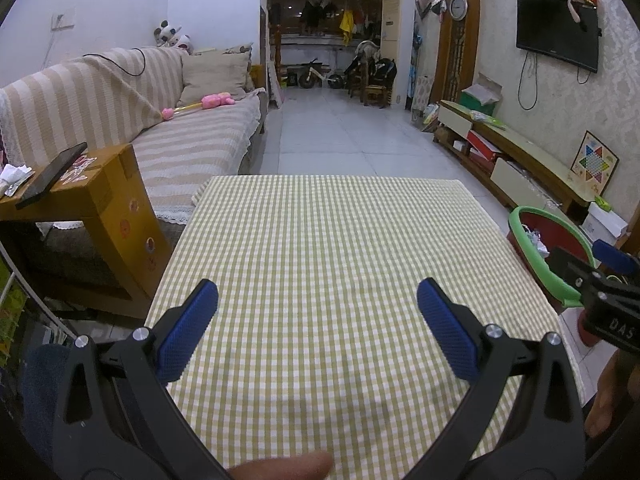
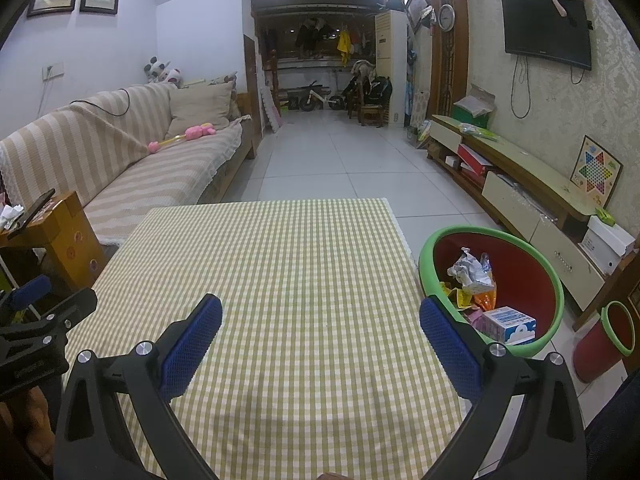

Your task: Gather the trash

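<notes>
Right wrist view shows both the right gripper [image 2: 320, 336] and left gripper [image 1: 318, 320] spread wide and empty, while the bin's [image 2: 552, 280] crumpled wrappers [image 2: 470, 270] and small carton [image 2: 508, 322] look light, soft-sided, best pinched across their middles.

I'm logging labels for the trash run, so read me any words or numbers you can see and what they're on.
"DAS": white letters on the black body of the right claw, cut off by the picture edge.
White and blue carton in the green-rimmed red bin: print too blurred.
Round wall clock: numerals too small.
</notes>
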{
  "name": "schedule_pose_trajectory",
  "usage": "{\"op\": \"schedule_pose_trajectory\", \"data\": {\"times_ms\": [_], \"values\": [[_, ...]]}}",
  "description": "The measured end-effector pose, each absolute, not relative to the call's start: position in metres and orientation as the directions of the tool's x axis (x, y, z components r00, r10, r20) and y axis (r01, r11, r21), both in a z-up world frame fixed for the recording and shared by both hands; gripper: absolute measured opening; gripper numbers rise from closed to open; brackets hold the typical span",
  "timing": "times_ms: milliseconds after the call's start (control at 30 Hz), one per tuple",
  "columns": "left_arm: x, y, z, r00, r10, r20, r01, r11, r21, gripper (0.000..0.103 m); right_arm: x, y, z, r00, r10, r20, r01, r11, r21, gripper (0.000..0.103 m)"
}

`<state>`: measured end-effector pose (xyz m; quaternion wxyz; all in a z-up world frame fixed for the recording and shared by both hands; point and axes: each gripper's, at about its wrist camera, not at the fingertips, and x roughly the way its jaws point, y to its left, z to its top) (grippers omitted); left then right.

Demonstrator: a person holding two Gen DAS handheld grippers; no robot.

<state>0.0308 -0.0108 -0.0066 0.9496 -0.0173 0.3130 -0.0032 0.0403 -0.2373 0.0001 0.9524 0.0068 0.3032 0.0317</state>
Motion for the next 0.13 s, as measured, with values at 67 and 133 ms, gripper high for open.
{"op": "schedule_pose_trajectory", "data": {"times_ms": [67,133], "values": [[0.0315,-0.0078,-0.0068,0.803,-0.010,-0.596,-0.017,0.999,-0.039,0.098,0.0402,-0.2378,-0.0002,0.814,0.065,-0.578,-0.056,0.998,0.032,0.096],[0.0323,-0.0077,-0.0071,0.802,-0.006,-0.598,-0.020,0.999,-0.036,0.098,0.0402,-0.2378,-0.0001,0.813,0.065,-0.578,-0.057,0.998,0.032,0.096]]}}
